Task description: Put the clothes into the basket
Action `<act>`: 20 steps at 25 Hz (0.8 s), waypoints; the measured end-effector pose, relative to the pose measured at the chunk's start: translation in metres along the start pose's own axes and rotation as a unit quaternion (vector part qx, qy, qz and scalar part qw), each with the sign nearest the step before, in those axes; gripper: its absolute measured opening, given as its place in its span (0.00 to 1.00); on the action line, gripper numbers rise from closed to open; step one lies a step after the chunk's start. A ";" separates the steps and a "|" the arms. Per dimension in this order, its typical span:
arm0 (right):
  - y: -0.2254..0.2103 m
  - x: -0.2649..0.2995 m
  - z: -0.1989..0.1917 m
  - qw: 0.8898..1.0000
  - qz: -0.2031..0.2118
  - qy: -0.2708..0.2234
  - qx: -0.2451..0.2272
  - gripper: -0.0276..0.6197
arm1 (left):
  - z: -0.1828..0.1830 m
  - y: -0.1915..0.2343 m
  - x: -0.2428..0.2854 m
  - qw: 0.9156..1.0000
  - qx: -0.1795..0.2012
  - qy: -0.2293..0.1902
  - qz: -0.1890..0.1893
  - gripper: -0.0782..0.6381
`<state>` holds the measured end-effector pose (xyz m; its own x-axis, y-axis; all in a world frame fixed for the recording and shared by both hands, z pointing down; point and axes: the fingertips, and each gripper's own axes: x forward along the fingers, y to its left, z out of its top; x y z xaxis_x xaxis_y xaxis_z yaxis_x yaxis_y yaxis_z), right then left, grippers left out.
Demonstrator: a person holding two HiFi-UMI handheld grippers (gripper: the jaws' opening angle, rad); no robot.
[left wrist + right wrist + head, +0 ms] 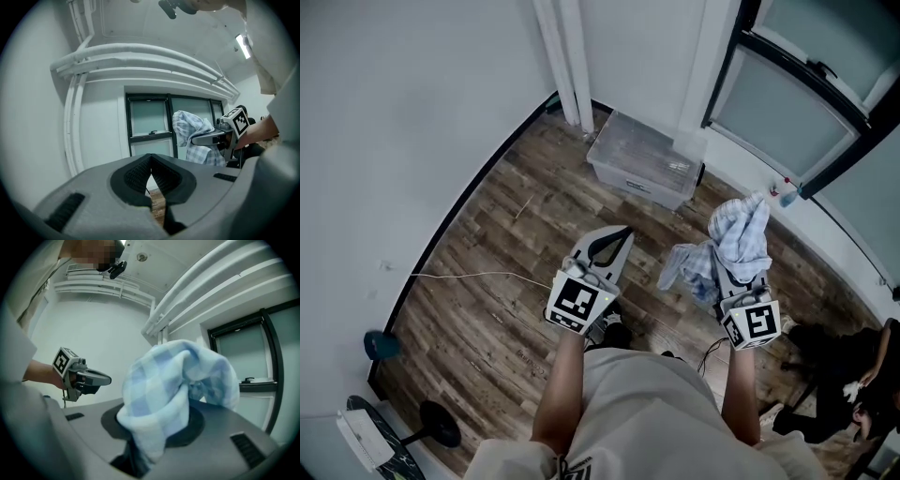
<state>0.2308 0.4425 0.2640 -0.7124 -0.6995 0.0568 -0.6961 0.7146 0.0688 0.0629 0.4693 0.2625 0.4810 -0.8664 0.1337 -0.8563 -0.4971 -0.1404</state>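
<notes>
A blue-and-white checked cloth [741, 236] is bunched up in my right gripper [737, 274], whose jaws are shut on it at waist height above the wood floor. In the right gripper view the cloth [173, 385] spills over the jaws and hides the fingertips. The left gripper view shows it [190, 129] hanging from the right gripper [211, 137], in front of a dark-framed window. My left gripper [615, 242] is level beside it on the left, with its pads closed together on nothing [150, 161]. No basket shows in any view.
A clear plastic box with a lid [642, 161] stands on the floor ahead, by white pipes [567, 66] in the corner. A thin white cable [478, 275] crosses the floor at left. A black stand base [441, 422] and dark clutter [825, 347] lie near my feet.
</notes>
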 end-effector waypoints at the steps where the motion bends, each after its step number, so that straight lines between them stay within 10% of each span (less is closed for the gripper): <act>1: 0.000 0.007 0.000 1.000 -0.005 0.000 0.001 0.24 | -0.001 0.007 0.003 1.000 0.001 0.000 -0.003 0.13; 20: 0.002 0.055 0.027 0.996 -0.081 -0.042 0.002 0.24 | -0.036 0.084 0.016 0.999 -0.020 0.016 -0.042 0.13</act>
<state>0.1878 0.4062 0.2403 -0.5950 -0.8027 -0.0392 -0.8031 0.5921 0.0668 -0.0086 0.4156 0.2884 0.5450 -0.8198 0.1756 -0.8206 -0.5646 -0.0888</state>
